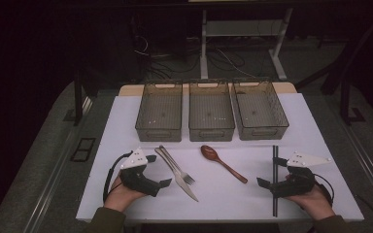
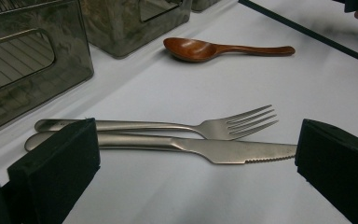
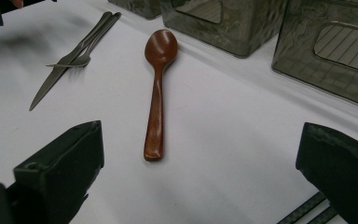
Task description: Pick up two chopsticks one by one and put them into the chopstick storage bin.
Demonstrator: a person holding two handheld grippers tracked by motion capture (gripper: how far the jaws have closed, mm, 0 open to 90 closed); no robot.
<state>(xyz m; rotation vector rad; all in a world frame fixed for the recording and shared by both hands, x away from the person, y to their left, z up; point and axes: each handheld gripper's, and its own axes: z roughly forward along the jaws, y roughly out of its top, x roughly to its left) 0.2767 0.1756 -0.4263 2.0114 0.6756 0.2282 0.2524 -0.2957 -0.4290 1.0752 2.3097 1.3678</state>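
On the white counter (image 1: 126,121), a fork (image 1: 176,166) and knife (image 1: 184,187) lie side by side, touching, just beside the left hand-held gripper (image 1: 157,171), whose jaws stand wide open and empty. Between the two grippers lies a wooden spoon (image 1: 222,162). Near a black strip (image 1: 275,194), the right hand-held gripper (image 1: 271,172) is equally open, holding nothing. Three bins (image 1: 211,116) stand behind.
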